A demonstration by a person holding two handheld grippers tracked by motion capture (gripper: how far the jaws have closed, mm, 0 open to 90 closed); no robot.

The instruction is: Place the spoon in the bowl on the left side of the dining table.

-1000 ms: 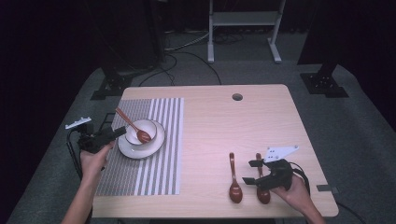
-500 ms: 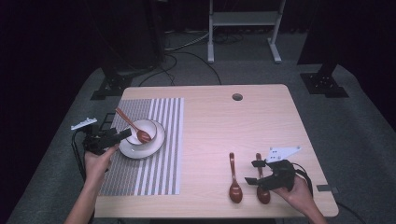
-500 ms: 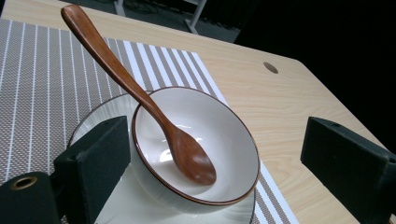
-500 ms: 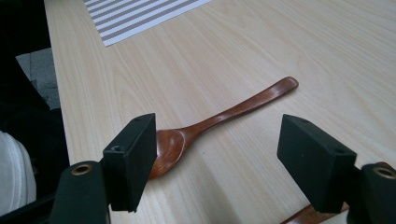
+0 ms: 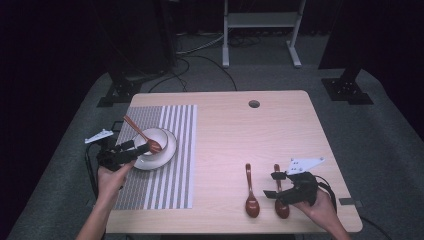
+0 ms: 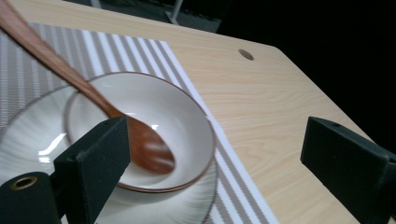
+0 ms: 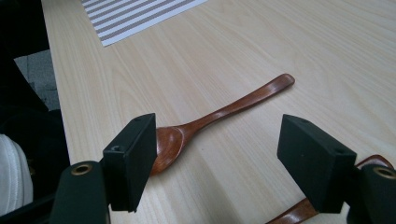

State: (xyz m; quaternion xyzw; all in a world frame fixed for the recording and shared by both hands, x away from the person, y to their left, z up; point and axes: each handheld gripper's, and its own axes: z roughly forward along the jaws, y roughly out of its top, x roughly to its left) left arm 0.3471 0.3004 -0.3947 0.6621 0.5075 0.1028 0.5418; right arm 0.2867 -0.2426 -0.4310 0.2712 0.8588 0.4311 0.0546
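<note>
Three spoons (image 5: pixel 251 192): one in bowl (image 5: pixel 159 137), two loose.

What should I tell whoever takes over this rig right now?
Left gripper: open, jaws just opened, nothing between them, at the bowl's near rim.
Right gripper: open, empty, low over the two loose spoons.
One spoon lies in the bowl, handle leaning out over the rim; the bowl sits on a plate on the striped mat.
Two spoons, and, lie side by side on the bare table near its front edge.
Done: one spoon in the bowl.
Left, probably: the two loose spoons.
</note>
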